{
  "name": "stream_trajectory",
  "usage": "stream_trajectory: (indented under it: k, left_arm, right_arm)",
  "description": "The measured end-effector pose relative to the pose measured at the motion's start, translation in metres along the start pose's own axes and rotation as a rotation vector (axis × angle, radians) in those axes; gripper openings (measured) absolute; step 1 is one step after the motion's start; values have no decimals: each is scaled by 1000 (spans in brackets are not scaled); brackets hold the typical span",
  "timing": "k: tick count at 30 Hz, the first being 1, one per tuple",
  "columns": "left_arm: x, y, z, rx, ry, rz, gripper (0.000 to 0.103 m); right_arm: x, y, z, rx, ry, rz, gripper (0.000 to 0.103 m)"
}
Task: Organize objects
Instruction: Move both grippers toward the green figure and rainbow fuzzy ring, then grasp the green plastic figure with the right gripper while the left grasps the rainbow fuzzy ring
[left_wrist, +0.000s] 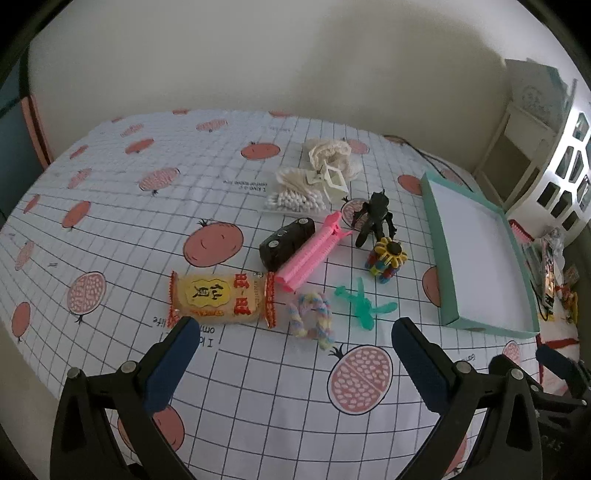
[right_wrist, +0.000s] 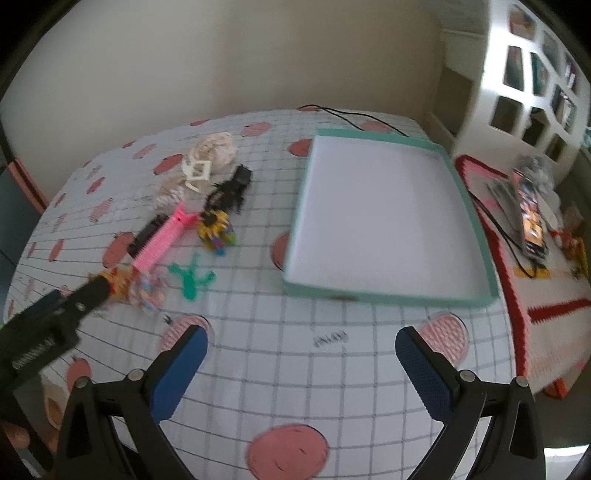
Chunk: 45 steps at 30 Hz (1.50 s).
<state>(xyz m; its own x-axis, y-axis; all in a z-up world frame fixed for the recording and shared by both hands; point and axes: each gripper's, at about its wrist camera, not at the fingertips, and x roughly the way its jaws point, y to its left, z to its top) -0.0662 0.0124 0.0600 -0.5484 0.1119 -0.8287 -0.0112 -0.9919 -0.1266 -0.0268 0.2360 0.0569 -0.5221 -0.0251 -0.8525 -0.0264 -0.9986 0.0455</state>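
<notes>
The objects for sorting lie in a loose cluster on the patterned tablecloth (left_wrist: 229, 369), to the left of the teal tray (left_wrist: 439, 236), which stands empty. Nearest the left gripper (left_wrist: 291, 354) are the snack packet (left_wrist: 221, 297), the pastel braided loop (left_wrist: 314, 317) and the green plastic figure (left_wrist: 364, 304). Behind them the pink comb clip (left_wrist: 314, 251) rests against the black block (left_wrist: 286, 240), with the black toy figure (left_wrist: 375, 218) and the multicoloured block toy (left_wrist: 386, 258) just beside. Further back sit the cotton swab bag (left_wrist: 295, 197), the white claw clip (left_wrist: 334, 181) and a cream fabric piece (left_wrist: 330, 153).

Left gripper: fingers spread wide, holding nothing, poised over the near edge of the cluster. Right gripper (right_wrist: 301, 363): likewise spread and empty, over bare cloth in front of the tray.

Risks, as judged:
- Items touch or overlap; closing on one may drag or knock a neighbour.
- The braided loop is soft and may slip or snag.
- The packet is slick and wide; a shallow pinch may lose it.
- The right wrist view is blurred, so positions there are uncertain.
</notes>
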Motion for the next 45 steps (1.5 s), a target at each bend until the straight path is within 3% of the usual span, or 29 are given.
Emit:
stream_trajectory:
  k: [7,14,22,26,34,45]
  left_arm:
    - [15,3,23,25,122,17,103]
    - [36,12,33,-62,253,-34,103]
    - [46,15,43,-63,296,-58,100]
    - [54,25,44,-105,317,-61,89]
    - [56,26,43,-154,317,-110,80]
    - [62,11,38,-150,341,-117,65]
  right_arm:
    - [18,26,26,-64,53,33,103]
    - [36,55,40,-178,89,49,103]
    - [58,67,53,-232,132,72,101]
    - [70,70,57,-238,139,85,98]
    - [90,75,51,-210,184,127,87]
    - [103,89,42,-248,215,103,69]
